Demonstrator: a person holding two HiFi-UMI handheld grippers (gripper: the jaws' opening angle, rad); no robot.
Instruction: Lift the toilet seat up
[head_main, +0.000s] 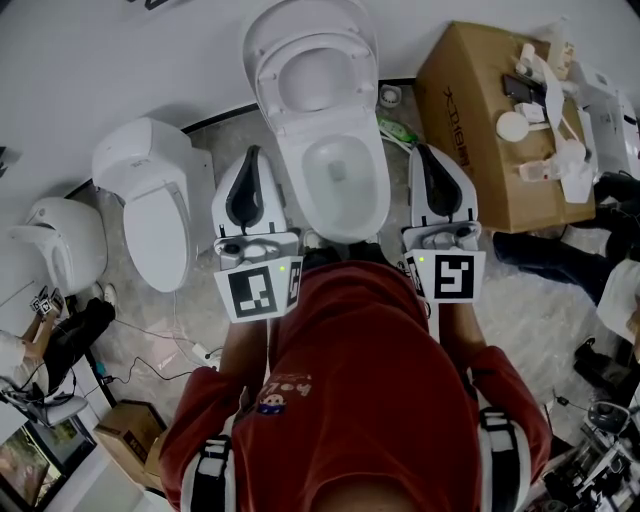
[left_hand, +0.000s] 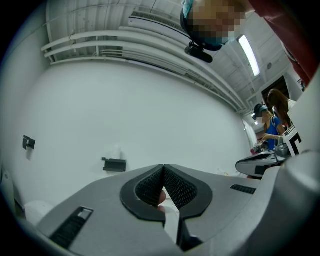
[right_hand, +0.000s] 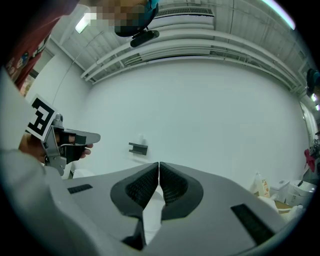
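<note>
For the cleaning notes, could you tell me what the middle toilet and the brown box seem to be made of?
The toilet looks like glazed ceramic: white, smooth and glossy. The box is apparently cardboard: matte brown with folded edges and printing.

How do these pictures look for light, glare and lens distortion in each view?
Head view: even, soft light, hardly any shadow round the toilet, mild wide-angle bend. Left gripper view: strong fisheye, ceiling pipes bowed, corners black, the ceiling light strip glaring white. Right gripper view: same fisheye and black corners; the white wall evenly lit.
</note>
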